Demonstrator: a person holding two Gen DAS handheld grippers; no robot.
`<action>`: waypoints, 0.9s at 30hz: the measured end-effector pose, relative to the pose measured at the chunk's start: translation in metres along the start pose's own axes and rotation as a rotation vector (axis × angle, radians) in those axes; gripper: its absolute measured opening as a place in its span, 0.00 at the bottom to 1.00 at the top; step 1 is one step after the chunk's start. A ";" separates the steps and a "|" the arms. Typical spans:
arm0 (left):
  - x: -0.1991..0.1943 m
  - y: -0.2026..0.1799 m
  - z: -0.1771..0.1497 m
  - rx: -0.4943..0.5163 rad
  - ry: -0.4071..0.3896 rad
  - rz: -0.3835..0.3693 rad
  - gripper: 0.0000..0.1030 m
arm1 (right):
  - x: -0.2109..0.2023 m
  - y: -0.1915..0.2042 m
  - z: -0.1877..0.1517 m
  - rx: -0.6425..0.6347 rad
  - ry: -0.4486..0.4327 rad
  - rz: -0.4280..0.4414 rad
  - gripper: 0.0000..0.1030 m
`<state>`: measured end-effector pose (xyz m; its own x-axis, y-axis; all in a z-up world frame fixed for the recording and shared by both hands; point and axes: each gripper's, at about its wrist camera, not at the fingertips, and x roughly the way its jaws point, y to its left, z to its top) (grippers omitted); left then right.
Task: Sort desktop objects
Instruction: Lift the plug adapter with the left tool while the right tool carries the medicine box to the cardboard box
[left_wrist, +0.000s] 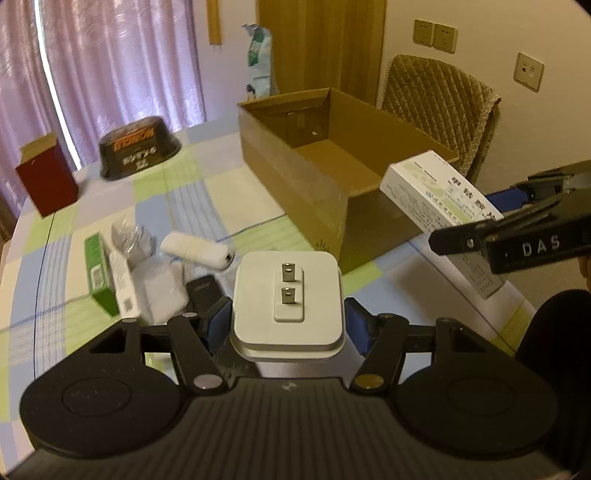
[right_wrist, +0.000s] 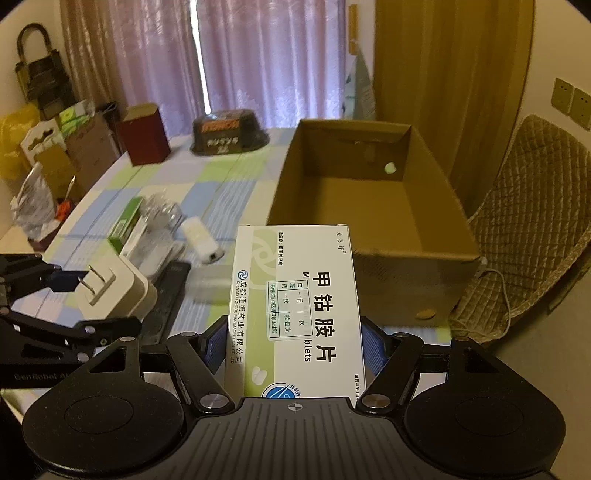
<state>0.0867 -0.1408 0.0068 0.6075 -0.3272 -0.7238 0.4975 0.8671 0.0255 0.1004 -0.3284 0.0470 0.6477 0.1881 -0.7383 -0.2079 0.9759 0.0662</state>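
Right wrist alone shows the medicine box (right_wrist: 295, 306) label fully.

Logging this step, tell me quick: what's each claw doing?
Left claw: shut on the charger.
Right claw: shut on the pill box.

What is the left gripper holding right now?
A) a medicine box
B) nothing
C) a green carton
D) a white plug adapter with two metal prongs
D: the left gripper is shut on the white plug adapter, prongs facing the camera, while the medicine box sits in the right gripper.
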 end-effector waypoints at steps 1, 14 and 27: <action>0.002 -0.001 0.005 0.006 -0.005 -0.003 0.58 | 0.000 -0.005 0.005 0.009 -0.006 -0.003 0.68; 0.036 -0.015 0.090 0.079 -0.086 -0.044 0.58 | 0.017 -0.059 0.068 0.052 -0.080 -0.050 0.68; 0.110 -0.037 0.153 0.224 -0.100 -0.088 0.58 | 0.077 -0.115 0.094 0.148 -0.047 -0.073 0.68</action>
<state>0.2300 -0.2659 0.0318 0.6082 -0.4429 -0.6588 0.6693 0.7323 0.1256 0.2435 -0.4157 0.0459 0.6914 0.1177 -0.7128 -0.0507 0.9921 0.1145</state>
